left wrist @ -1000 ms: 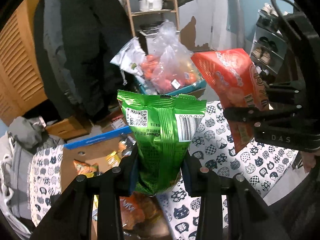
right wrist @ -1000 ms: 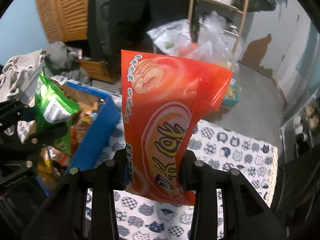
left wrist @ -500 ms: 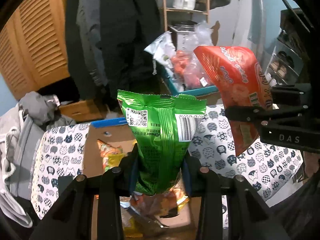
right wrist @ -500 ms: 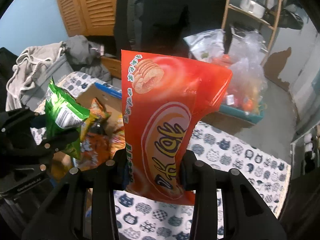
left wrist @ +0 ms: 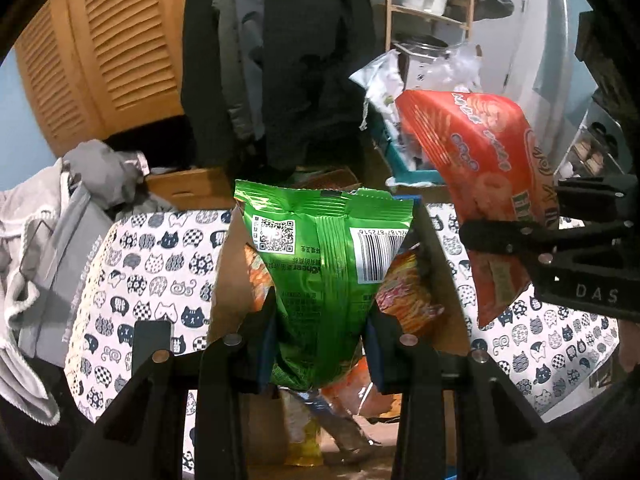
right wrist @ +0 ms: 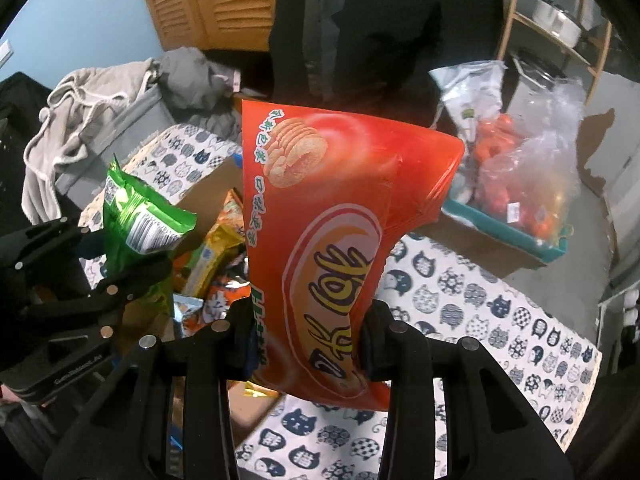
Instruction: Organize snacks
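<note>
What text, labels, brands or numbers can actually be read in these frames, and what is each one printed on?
"DAS": on the right hand-held gripper body.
"Cheer", upside down, partly cut off: on the green snack bag.
Barcode digits on that bag: too blurred to read.
Large Chinese lettering on the red chip bag: visible, not reliably readable.
White lettering on the grey bin: blurred.

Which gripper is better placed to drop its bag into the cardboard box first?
Left, probably. The left gripper holds the green bag directly over the open cardboard box. The right gripper holds the red bag beside the box, over the cat-print cloth.
</note>
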Demonstrator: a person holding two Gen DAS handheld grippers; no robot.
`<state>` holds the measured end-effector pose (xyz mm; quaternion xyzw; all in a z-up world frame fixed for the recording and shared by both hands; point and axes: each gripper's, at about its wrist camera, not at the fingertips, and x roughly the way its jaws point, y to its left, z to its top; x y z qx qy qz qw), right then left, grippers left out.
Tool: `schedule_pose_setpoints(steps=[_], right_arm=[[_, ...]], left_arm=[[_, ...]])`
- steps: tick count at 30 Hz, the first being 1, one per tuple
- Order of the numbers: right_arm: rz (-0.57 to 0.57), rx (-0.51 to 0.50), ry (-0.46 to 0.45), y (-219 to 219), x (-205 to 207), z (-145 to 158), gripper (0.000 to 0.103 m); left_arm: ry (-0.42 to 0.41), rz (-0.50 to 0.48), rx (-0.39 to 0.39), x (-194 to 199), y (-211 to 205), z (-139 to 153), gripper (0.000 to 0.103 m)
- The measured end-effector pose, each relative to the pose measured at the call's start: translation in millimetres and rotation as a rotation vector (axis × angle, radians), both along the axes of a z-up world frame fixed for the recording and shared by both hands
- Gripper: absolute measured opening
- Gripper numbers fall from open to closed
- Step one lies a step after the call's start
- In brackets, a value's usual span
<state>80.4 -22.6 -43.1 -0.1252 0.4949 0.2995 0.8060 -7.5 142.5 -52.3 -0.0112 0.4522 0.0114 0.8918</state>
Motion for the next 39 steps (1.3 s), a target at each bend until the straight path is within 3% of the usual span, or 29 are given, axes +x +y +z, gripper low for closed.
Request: schedule_pose_setpoints(steps=[17, 19, 24, 29, 39], right_arm=[[0.037, 0.031, 0.120, 24, 6, -31, 0.040], [0.033, 0.039, 0.125, 23, 6, -31, 0.047], [0.026, 0.063, 0.103, 17, 5, -21, 0.058], [0.017, 0.090, 0.088, 8, 3, -9, 0.065], [-0.022, 0.060, -0.012, -29, -15, 17, 0.076]], left_arm=[[0.067, 0.098, -0.022, 0, 17, -18, 0.040], [0.070, 0.109, -0.015, -1, 16, -18, 0.045], [0.034, 0.145, 0.001, -7, 15, -9, 0.071], [0.016, 0.138, 0.013, -13, 8, 2, 0.079], [-0.007, 0.121, 0.053, -27, -11, 21, 0.083]])
